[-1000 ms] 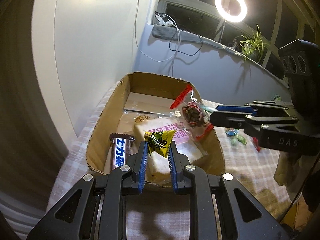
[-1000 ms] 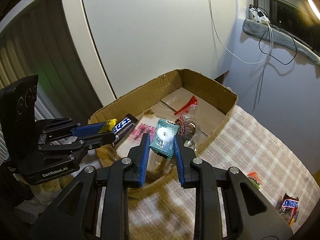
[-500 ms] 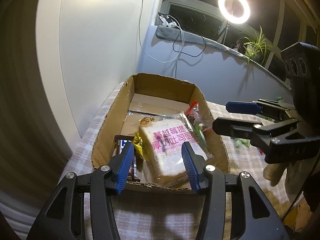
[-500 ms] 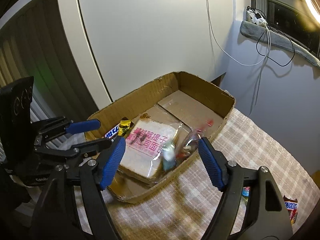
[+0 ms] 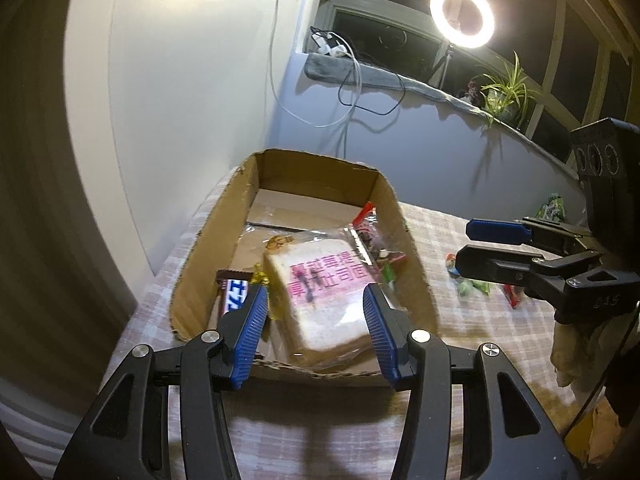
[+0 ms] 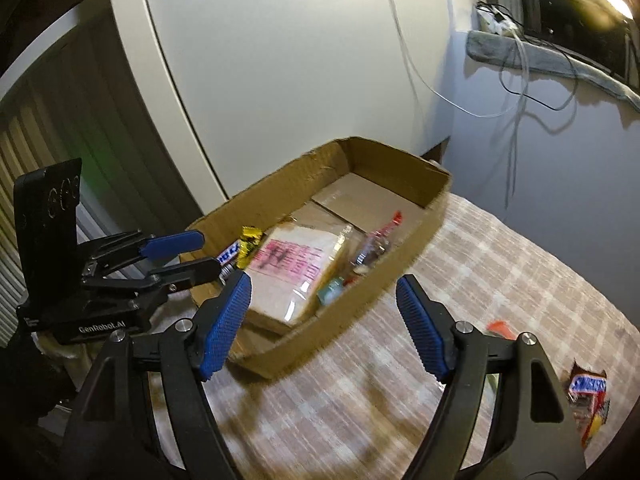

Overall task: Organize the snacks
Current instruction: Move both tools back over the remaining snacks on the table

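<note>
Chocolate bar (image 5: 237, 295) lengthwise along cardboard box (image 5: 394, 204) wall — beside bread (image 5: 320, 288).

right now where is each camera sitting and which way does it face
Left wrist: sits on the left gripper, looking down along its open fingers into the cardboard box at the bagged bread; the right gripper shows at right.
Right wrist: sits on the right gripper, open, facing the box's corner and the checked tablecloth; the left gripper shows at left.
Shared: box, bread, each other's gripper.
</note>
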Available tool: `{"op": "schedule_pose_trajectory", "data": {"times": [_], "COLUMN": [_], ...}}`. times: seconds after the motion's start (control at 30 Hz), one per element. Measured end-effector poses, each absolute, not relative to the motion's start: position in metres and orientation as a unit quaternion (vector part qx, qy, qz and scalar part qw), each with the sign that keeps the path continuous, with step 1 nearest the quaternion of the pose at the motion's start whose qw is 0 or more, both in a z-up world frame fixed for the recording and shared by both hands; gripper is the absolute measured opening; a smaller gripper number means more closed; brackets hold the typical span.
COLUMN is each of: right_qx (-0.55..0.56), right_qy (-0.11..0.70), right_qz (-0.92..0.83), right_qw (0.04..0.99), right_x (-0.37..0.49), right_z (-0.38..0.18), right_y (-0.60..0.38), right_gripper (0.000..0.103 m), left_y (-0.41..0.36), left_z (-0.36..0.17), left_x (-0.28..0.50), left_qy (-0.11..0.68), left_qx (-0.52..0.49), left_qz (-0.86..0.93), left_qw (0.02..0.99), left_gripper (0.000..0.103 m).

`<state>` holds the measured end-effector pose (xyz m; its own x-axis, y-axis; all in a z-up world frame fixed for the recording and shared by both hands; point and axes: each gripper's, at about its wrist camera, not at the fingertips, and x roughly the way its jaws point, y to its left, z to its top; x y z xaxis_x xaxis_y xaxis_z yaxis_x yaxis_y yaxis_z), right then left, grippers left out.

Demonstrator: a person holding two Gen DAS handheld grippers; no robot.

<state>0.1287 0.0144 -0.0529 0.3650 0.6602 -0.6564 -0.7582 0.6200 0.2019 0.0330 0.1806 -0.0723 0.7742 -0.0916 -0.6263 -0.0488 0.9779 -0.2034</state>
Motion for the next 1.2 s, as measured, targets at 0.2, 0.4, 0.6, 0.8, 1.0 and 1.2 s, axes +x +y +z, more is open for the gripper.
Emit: {"op": "schedule_pose_trajectory", "data": {"times": [0.2, 0.4, 0.6, 0.8, 1.0, 1.2], "right_qx": [-0.038, -0.030, -0.006, 0.015, 0.014, -0.008], "right_qy": [0.381, 0.368, 0.377, 0.396, 0.424, 0.442], "right_qz": [0.382, 0.339, 0.288, 0.242, 0.228, 0.229], "right_qw": [0.841, 0.865, 0.880, 0.886, 0.876, 0.867], "right_x": [0.139, 0.137, 0.143, 0.150, 0.154, 0.151], "right_z": [-0.056, -0.053, -0.055, -0.070, -0.093, -0.113], "right_y": [-0.027, -0.088, -0.151, -0.206, -0.238, -0.241], "right_gripper": [0.095, 0.095, 0.095, 0.082, 0.051, 0.045], "left_y": [0.162, 0.131, 0.093, 0.054, 0.026, 0.009], "left_z": [-0.068, -0.064, -0.063, -0.069, -0.087, -0.106], "left_x": [0.034, 0.040, 0.049, 0.065, 0.085, 0.103], "left_qy": [0.335, 0.336, 0.339, 0.350, 0.374, 0.399], "left_qx": [-0.098, -0.087, -0.074, -0.059, -0.057, -0.051], "left_qz": [-0.031, -0.061, -0.099, -0.131, -0.152, -0.151], "left_qw": [0.937, 0.936, 0.933, 0.925, 0.913, 0.903], "left_gripper": [0.049, 0.049, 0.049, 0.049, 0.048, 0.039]}}
